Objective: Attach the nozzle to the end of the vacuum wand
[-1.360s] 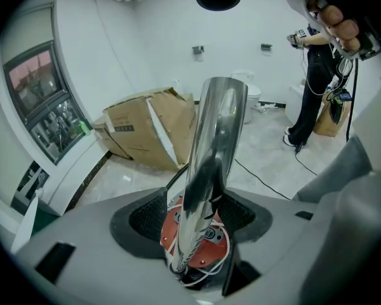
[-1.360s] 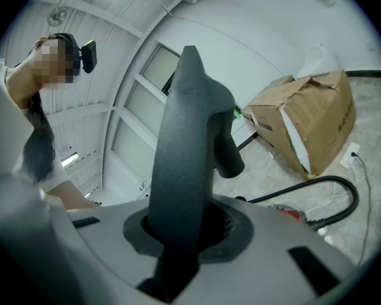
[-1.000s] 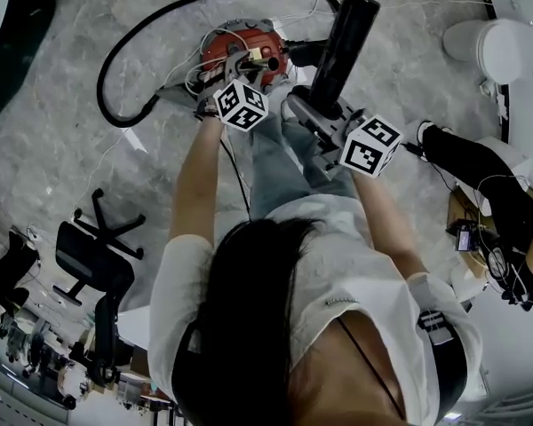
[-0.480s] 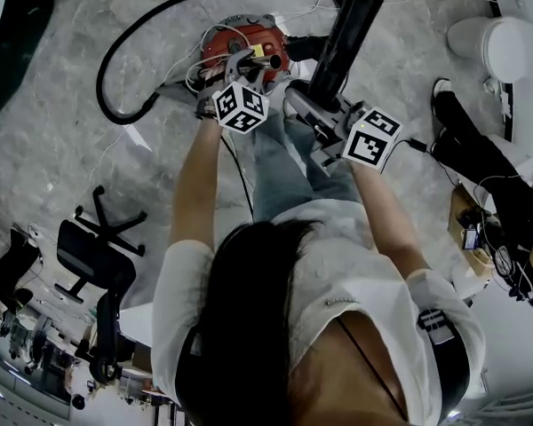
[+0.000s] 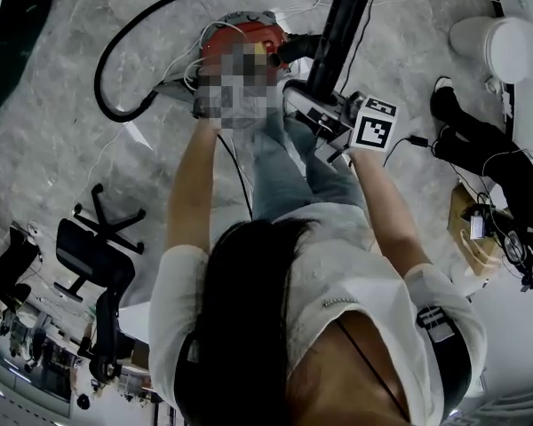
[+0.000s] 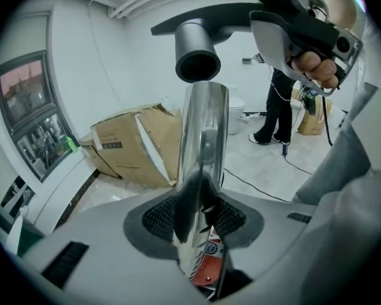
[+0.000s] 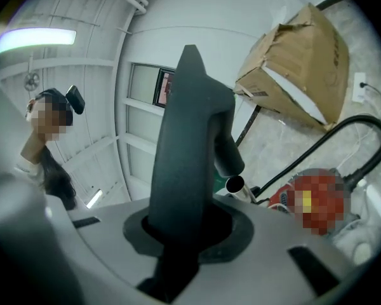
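The left gripper has its two dark pads pressed tight on the shiny metal wand. Its jaws have just been closing, with the wand between them. The wand stands up through the middle of the left gripper view. Its top end is just under the round hole of the black nozzle, very near but not pushed in. The right gripper has its jaws squeezed on the thick body of the nozzle, which rises tall in the middle of the right gripper view. There the nozzle's short neck points down at the open end of the wand, just beside it. In the head view the nozzle is the long black piece at the top middle, reaching up from the right gripper. To its left is the red vacuum body, and the black hose curls over the floor at the upper left. A bent cardboard box sits by the wall at the middle left of the left gripper view, and I cannot see what is in it. Both of the person's arms reach forward, up the frame. The left forearm goes straight up and the right forearm slants in from the right. The right hand wraps its fingers round the right gripper's handle at the upper right of the left gripper view.
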`<control>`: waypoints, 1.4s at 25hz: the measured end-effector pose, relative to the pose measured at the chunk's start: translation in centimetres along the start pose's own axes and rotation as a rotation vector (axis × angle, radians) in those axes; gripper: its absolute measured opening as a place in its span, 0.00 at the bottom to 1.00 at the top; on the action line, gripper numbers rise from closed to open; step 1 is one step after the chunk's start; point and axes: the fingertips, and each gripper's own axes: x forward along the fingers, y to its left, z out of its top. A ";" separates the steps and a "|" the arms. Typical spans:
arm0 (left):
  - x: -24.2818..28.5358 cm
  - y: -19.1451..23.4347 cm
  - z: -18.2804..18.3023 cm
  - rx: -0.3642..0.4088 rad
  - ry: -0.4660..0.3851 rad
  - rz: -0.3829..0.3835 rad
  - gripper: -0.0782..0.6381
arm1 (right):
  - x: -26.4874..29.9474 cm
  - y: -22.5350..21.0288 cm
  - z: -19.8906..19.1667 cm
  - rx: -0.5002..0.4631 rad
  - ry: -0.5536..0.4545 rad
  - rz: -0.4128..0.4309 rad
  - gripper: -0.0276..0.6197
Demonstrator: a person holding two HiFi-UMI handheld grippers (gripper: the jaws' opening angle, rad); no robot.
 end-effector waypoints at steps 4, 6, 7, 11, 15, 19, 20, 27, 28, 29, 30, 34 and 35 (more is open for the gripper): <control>-0.1 -0.2 0.1 -0.010 0.000 0.004 0.30 | 0.0 -0.5 -0.2 0.085 0.015 0.051 0.17; 0.1 -0.4 0.1 -0.010 0.000 0.002 0.30 | -0.1 -0.7 -0.1 0.119 0.018 0.078 0.17; 0.1 -0.4 0.1 -0.010 0.000 0.000 0.30 | 0.0 -0.8 -0.1 0.134 0.018 0.087 0.17; -0.1 -0.3 0.2 -0.008 0.002 -0.004 0.30 | 0.1 -0.8 -0.3 0.159 0.043 0.092 0.17; -0.1 -0.5 0.1 0.002 -0.004 -0.010 0.30 | 0.0 -1.3 -0.7 0.156 0.073 0.090 0.17; 0.0 -0.5 -0.1 0.002 -0.007 -0.016 0.30 | 0.3 -1.3 -0.7 0.233 0.089 0.129 0.17; 0.0 -0.5 0.0 0.000 -0.005 -0.015 0.30 | 0.3 -1.2 -0.7 0.252 0.090 0.137 0.17; 0.2 -0.2 0.0 -0.014 -0.003 -0.013 0.30 | 0.6 -1.6 -1.1 0.297 0.134 0.144 0.17; 0.2 -0.3 0.1 -0.013 -0.003 -0.015 0.30 | 0.6 -1.6 -1.2 0.284 0.150 0.142 0.17; 0.3 -0.3 0.1 -0.014 -0.002 -0.016 0.30 | 0.7 -1.5 -1.4 0.277 0.159 0.141 0.17; 0.3 -0.3 0.2 -0.016 -0.002 -0.017 0.30 | 0.7 -1.4 -1.6 0.281 0.160 0.141 0.17; 0.2 -0.4 0.1 -0.018 0.000 -0.020 0.30 | 0.9 -1.4 -2.0 0.265 0.157 0.116 0.17; 0.2 -0.4 0.1 -0.018 0.000 -0.021 0.30 | 0.9 -1.5 -2.2 0.246 0.167 0.102 0.17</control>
